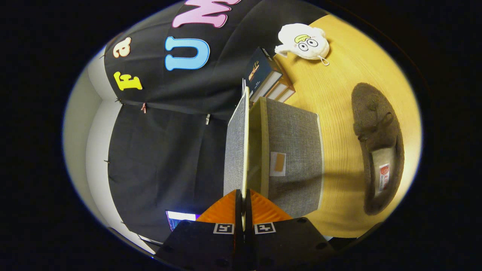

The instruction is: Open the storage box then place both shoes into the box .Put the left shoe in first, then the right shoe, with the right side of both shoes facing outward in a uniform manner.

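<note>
My gripper (243,195) pinches the thin edge of the grey fabric-covered lid (236,146), both fingers closed on it, raised off the grey woven storage box (293,158) on the yellow wooden table (346,94). The panel looks light and stiff; its rim suits the hold. A dark brown felt slipper (378,146) lies beside the box.

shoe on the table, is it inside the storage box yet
No, the brown shoe lies on the wooden table beside the grey storage box, whose lid the hand-held gripper pinches between its fingers.
</note>
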The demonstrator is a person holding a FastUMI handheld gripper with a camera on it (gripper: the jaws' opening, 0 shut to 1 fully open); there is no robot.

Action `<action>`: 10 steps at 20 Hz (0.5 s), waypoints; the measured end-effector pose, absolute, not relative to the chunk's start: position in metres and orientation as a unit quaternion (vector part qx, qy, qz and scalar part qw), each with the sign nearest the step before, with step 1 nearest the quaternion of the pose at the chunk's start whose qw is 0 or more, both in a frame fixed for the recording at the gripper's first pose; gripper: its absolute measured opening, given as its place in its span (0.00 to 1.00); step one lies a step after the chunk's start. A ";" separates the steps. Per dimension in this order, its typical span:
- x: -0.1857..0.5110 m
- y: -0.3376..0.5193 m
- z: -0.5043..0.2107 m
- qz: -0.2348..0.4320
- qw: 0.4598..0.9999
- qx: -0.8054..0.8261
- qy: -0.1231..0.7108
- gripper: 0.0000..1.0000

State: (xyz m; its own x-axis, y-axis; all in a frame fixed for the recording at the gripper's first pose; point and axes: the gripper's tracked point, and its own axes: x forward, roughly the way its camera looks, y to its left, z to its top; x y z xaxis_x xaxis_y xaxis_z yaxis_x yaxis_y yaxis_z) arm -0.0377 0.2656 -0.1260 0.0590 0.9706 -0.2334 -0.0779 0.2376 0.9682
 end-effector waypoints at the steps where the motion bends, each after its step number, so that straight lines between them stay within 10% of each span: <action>1: -0.038 0.266 -0.121 0.444 0.596 0.424 0.517 0.05; 10: -0.052 0.306 -0.056 0.457 0.627 0.408 0.481 0.05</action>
State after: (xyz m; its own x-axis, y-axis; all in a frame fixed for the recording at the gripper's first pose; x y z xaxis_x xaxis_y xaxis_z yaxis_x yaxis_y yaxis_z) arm -0.0517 0.3064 -0.0560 0.1186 0.9658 -0.2304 -0.1812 0.2492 0.9514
